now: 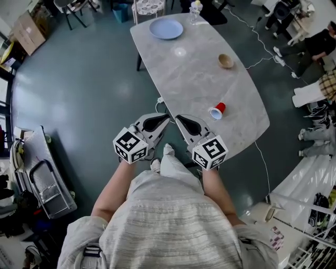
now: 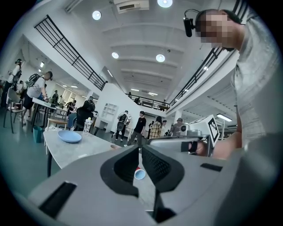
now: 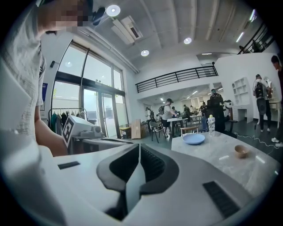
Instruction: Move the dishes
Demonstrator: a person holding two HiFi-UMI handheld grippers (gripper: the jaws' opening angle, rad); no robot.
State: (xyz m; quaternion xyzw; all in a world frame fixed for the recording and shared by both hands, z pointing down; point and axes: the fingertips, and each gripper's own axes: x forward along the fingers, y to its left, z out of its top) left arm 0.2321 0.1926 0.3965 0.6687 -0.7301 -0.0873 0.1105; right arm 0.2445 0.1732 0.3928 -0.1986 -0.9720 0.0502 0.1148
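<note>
Seen from above the person's head, a glossy teal-grey floor fills the left side, with a folded step ladder (image 1: 46, 181) lying at its left margin.

The left gripper (image 1: 160, 120) is held out level at waist height. Its jaws are drawn together with only a sliver between the tips, and they hold nothing. Just beside it, the right gripper (image 1: 184, 122) matches: jaws pressed together and empty. Both point at the near end of the table (image 1: 194, 81), which suggests a reach toward the dishes with none yet taken up.

The table is a long rounded slab of pale grey stone pattern, running away from the person and slanting to the left. The dishes lie well apart on it:
- A light blue plate (image 1: 166, 29) sits at the far end, near the left edge.
- A clear bottle (image 1: 195, 11) stands upright just beside the plate, at the far edge.
- A small wooden bowl (image 1: 226, 61) rests by the right edge, about midway along.
- A red cup (image 1: 217, 111) lies tipped on its side near the right edge, closest to the grippers — likely the first thing within reach.

The gripper views show a tall white hall with round ceiling lights, a black-railed balcony, big windows, and other tables with people standing about. At the right of the head view, seated people (image 1: 315, 44) and a white cable (image 1: 262, 157) on the floor.
</note>
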